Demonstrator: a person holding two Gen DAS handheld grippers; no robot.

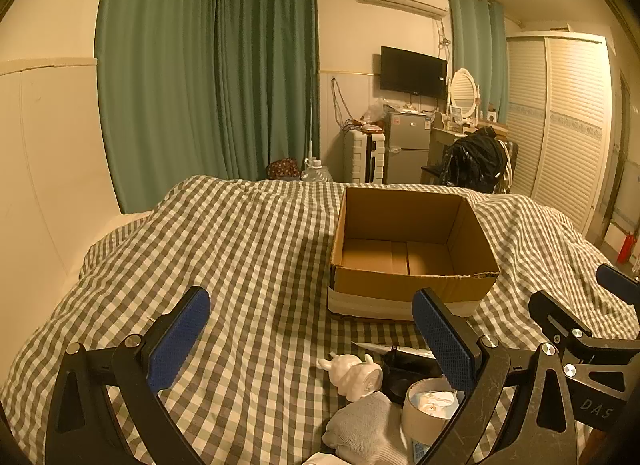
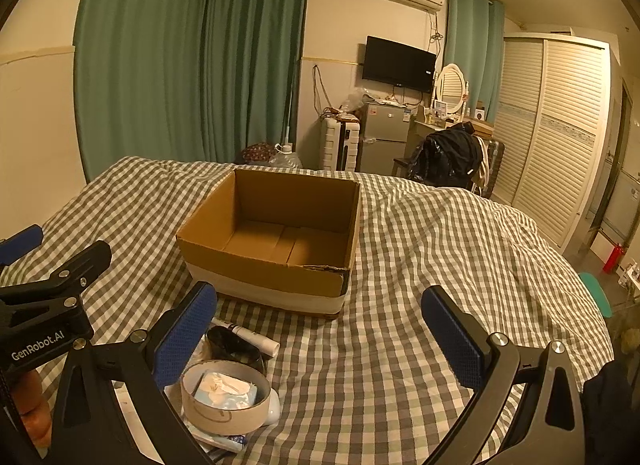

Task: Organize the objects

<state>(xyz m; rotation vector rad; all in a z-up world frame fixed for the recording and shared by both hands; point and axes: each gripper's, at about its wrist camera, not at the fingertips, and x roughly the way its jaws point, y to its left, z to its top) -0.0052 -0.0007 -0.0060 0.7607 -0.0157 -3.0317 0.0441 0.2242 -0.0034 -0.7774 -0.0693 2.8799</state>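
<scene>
Cardboard, an empty open box [image 2: 276, 233], sits on the checked bed [image 2: 440, 265] ahead of both pairs of jaws. The left gripper [image 1: 312, 345] and right gripper [image 2: 320, 341] both stand wide with nothing between them. The clutter lies low between the two tools: a tape roll [image 2: 226, 395] stuffed with tissue just inside the right gripper's left jaw, a white figurine [image 1: 354, 375] and a grey cloth [image 1: 360, 425] between the left gripper's jaws. I would take the top item first, probably the roll, straddling its rim squarely before closing, then lift clear of the pile.
</scene>
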